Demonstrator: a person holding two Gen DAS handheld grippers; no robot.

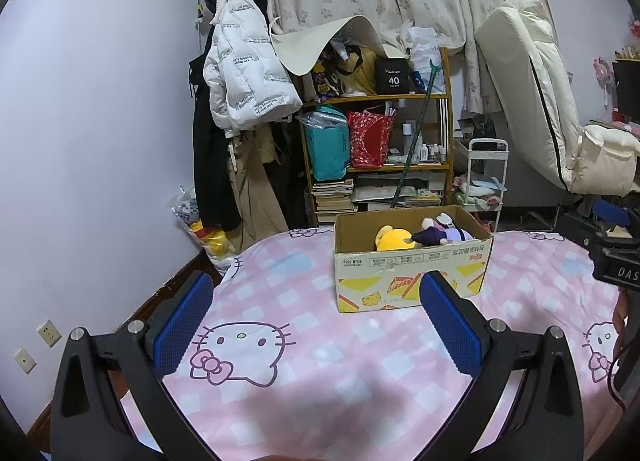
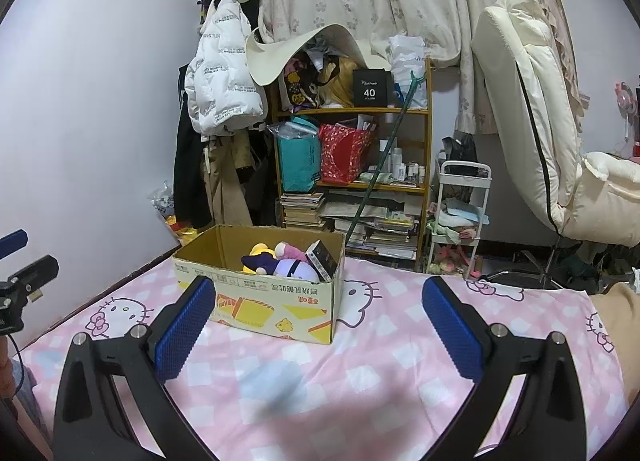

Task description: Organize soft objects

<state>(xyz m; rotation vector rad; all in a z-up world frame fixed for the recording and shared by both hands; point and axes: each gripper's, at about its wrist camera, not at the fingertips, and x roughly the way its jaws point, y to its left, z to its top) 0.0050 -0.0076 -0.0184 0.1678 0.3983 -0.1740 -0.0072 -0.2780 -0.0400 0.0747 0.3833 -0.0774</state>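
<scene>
On the pink bedsheet (image 1: 320,361), a cardboard box (image 1: 412,273).

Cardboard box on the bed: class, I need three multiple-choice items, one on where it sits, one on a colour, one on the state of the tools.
1. Where does the cardboard box sit?
A. On the pink bedsheet
B. On the wooden shelf
C. On the floor

2. What colour is the round plush toy in the box?
A. Green
B. Yellow
C. Red

3. How are the left tool and right tool?
A. Both shut on toys
B. One holds the box
C. Both open and empty

Answers: 1 A, the box rests directly on the sheet; 2 B, its yellow head shows above the rim; 3 C, the blue pads stand wide apart with only bedding between them.
</scene>
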